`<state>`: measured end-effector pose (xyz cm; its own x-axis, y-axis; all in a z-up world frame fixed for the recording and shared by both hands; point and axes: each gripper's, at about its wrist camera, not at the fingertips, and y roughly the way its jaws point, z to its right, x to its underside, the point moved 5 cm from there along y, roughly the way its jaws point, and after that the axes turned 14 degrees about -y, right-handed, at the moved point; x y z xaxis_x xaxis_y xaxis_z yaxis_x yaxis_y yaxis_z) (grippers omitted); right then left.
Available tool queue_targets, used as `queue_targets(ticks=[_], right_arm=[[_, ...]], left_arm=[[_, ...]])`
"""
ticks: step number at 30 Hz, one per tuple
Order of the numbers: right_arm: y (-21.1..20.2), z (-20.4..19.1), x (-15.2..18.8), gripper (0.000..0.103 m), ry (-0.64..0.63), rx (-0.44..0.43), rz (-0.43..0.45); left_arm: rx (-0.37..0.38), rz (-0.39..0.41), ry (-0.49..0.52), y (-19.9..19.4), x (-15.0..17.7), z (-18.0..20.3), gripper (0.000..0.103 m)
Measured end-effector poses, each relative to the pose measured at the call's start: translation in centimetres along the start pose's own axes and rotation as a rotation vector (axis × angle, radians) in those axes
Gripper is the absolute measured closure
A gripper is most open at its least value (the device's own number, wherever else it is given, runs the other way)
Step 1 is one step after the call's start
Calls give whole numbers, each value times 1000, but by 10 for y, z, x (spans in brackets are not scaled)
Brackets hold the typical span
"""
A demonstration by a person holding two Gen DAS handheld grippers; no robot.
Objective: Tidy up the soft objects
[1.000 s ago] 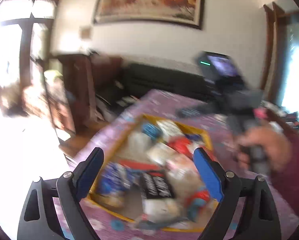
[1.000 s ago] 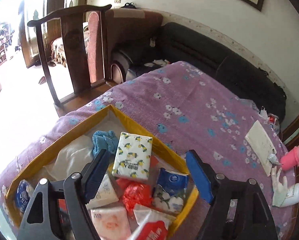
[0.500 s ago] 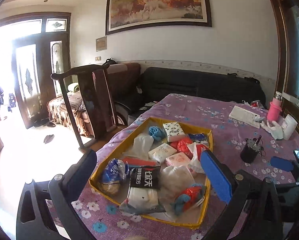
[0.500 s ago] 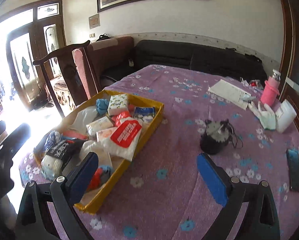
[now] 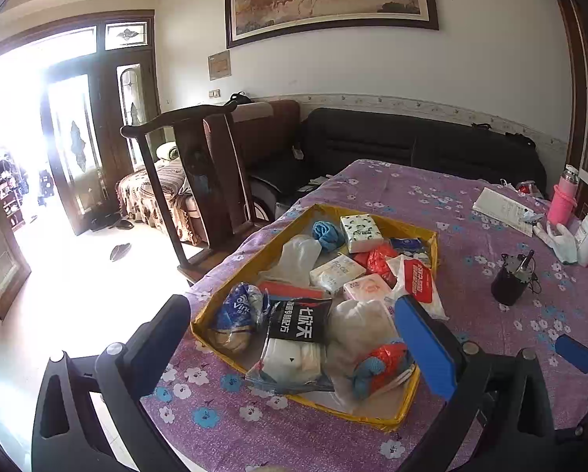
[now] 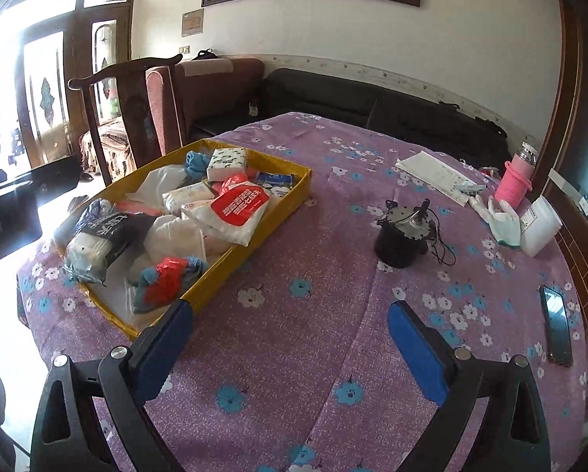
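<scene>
two grippers hang over a table covered in a purple floral cloth [image 6: 294, 346], each with its jaws spread wide and nothing between them. both sets of jaws have just been opening.

left gripper [image 5: 298, 338] looks down at a shallow yellow tray [image 5: 376, 419] near the table's left edge. its blue pads frame the tray's near end without touching anything. the tray is packed with soft goods: a black-and-white packet [image 5: 294, 338] at the near end, a blue bag [image 5: 237, 308] beside it at the left corner, a red-and-blue bundle [image 5: 380, 362] at the near right corner, a clear plastic bag [image 5: 298, 255] along the left wall, a white pack with a red label [image 5: 418, 283] on the right side, a lemon-print tissue pack [image 5: 361, 228] and a blue cloth [image 5: 327, 234] at the far end.

right gripper [image 6: 290, 338] hovers over bare cloth to the right of the tray, its left pad just beside the tray's near right corner in the picture; whether it touches the tray i cannot tell. well to the right stand a small black motor [image 6: 402, 236], a white glove [image 6: 500, 220], a pink bottle [image 6: 516, 181], a white container [image 6: 539, 226] and a paper sheet [image 6: 435, 175]. a dark phone [image 6: 556, 324] lies flat near the right edge. a wooden chair [image 6: 136, 94] stands behind the tray, a dark sofa [image 6: 372, 114] beyond the table.
</scene>
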<state>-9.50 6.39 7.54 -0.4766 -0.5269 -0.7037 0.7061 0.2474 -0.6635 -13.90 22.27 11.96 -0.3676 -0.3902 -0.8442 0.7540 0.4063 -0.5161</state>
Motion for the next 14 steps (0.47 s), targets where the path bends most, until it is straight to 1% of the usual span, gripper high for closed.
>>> queue_targets(ticks=[10, 14], right_arm=[[4, -29, -3, 2, -96, 2, -10], [7, -35, -4, 2, -105, -9, -15]], left_arm=[[-23, -39, -17, 15, 3, -13, 0], [-41, -44, -15, 19, 3, -17, 0]])
